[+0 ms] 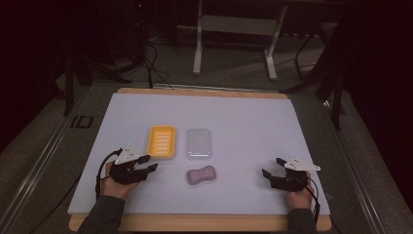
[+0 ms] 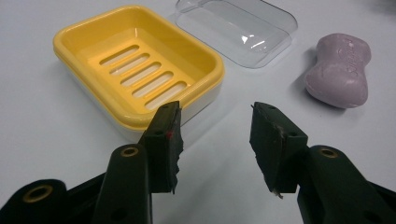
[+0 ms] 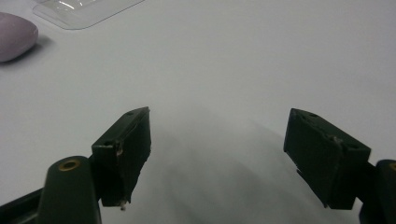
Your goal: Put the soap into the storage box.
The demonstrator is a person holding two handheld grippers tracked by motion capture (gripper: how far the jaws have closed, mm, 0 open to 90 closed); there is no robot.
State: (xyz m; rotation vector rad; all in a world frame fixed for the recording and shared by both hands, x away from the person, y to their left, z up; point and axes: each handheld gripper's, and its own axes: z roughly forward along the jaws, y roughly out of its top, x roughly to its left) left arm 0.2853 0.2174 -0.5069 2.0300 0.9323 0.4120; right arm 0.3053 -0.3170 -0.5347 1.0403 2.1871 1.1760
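Left gripper (image 1: 148,163) is hovering with jaws spread partway and nothing between them; dish (image 2: 210,74) is sitting just ahead of its left jaw, lid (image 2: 243,28) lying beyond that, soap (image 2: 338,70) lying ahead to the right. Soap is looking solid, light, probably slick; pinching across its narrow waist is seeming safest. Right gripper (image 1: 271,165) is resting wide open, soap well off to its left.

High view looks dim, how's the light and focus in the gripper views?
High view: dim, room black beyond the table. Left gripper view: bright, sharp, glare streaks on the clear lid, soft shadow under the soap. Right gripper view: the jaws cast a blurry shadow on the table.
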